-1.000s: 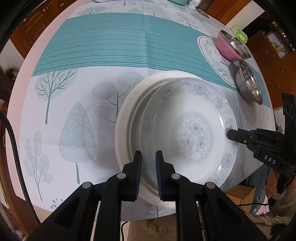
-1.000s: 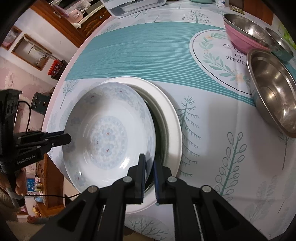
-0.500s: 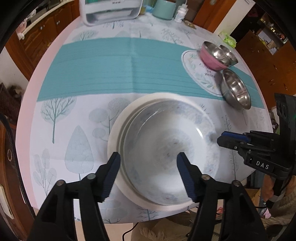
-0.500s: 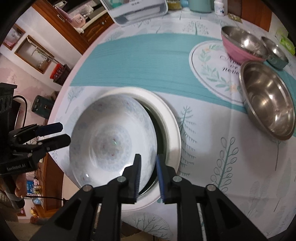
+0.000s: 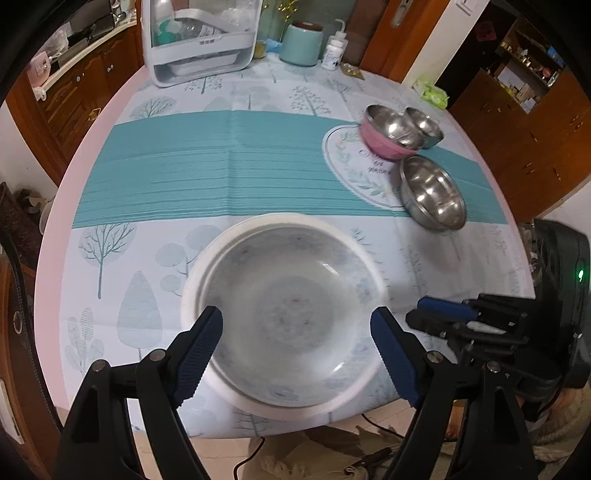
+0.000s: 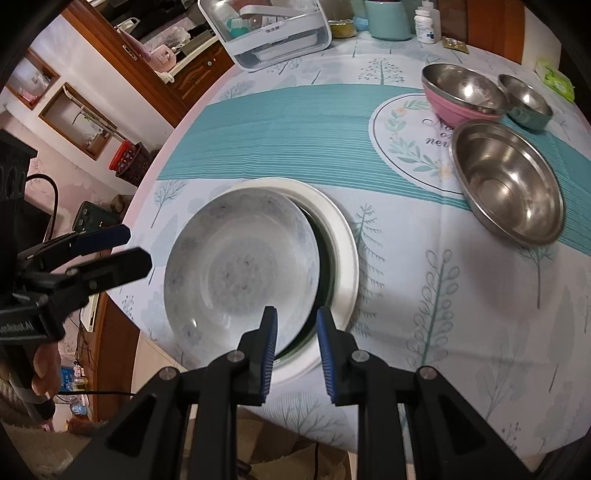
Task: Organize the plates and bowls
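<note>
A blue-flowered deep plate (image 5: 291, 314) (image 6: 240, 273) lies stacked inside a larger white plate (image 5: 229, 240) (image 6: 343, 251) at the table's near edge, offset toward its left in the right wrist view. My left gripper (image 5: 295, 350) is wide open above the plates' near rim, touching nothing; it shows in the right wrist view (image 6: 99, 247). My right gripper (image 6: 295, 350) is open, its jaws just above the plates' rim; it shows in the left wrist view (image 5: 439, 314). A pink bowl (image 5: 388, 134) (image 6: 461, 96) and two steel bowls (image 5: 432, 192) (image 6: 509, 184), (image 5: 424, 125) (image 6: 524, 99) stand at the right.
A white dish rack (image 5: 201, 37) (image 6: 269, 29), a teal canister (image 5: 301, 42) and a white bottle (image 5: 332, 53) stand at the table's far side. The tablecloth (image 5: 221, 158) hangs over the near edge. Wooden cabinets surround the table.
Both grippers have let go of the flowered plate, opened and pulled back and up. The left jaws opened wide, the right ones less. The plate now rests in the white plate.
</note>
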The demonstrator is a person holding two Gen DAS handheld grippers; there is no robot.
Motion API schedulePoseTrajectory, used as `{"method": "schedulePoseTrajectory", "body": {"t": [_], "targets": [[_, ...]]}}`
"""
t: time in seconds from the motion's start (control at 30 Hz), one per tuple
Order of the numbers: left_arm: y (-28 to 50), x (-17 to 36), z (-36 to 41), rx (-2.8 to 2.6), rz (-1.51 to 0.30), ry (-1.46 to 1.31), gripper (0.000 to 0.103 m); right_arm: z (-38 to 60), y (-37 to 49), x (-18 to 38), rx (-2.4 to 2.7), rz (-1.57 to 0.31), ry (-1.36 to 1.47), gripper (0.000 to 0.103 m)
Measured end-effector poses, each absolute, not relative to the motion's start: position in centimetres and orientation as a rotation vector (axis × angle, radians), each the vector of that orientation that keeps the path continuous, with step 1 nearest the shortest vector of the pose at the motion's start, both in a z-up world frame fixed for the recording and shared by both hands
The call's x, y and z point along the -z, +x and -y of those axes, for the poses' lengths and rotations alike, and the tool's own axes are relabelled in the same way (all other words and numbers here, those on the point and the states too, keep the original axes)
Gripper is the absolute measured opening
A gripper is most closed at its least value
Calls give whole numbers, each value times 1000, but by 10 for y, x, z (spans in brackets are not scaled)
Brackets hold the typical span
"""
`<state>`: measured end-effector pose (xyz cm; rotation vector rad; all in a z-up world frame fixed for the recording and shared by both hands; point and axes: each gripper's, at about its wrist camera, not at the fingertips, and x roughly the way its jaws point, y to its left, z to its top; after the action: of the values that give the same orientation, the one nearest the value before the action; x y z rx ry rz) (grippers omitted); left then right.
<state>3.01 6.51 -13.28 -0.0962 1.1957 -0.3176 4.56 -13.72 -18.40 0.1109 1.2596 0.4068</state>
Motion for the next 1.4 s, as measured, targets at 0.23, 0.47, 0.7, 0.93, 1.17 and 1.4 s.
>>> {"method": "schedulePoseTrajectory", "body": {"t": [0.23, 0.47, 0.7, 0.93, 1.17, 1.4], "targets": [[20, 104, -45, 342, -1108, -85, 81, 155, 26, 167, -389, -1219, 154, 22], [31, 77, -23, 365, -1002, -21, 85, 178, 24, 140, -305, -1147, 189, 22], [63, 55, -1, 449, -945, -8, 86, 206, 42, 106, -149, -1062, 205, 22], [95, 46, 29, 483, -937, -2, 86, 240, 47, 83, 5, -984, 242, 37], [112, 43, 63, 443, -939, -4, 90, 290, 54, 72, 57, -931, 279, 44], [134, 72, 105, 335, -1015, -32, 92, 344, 86, 100, -4, -1009, 286, 44]]}}
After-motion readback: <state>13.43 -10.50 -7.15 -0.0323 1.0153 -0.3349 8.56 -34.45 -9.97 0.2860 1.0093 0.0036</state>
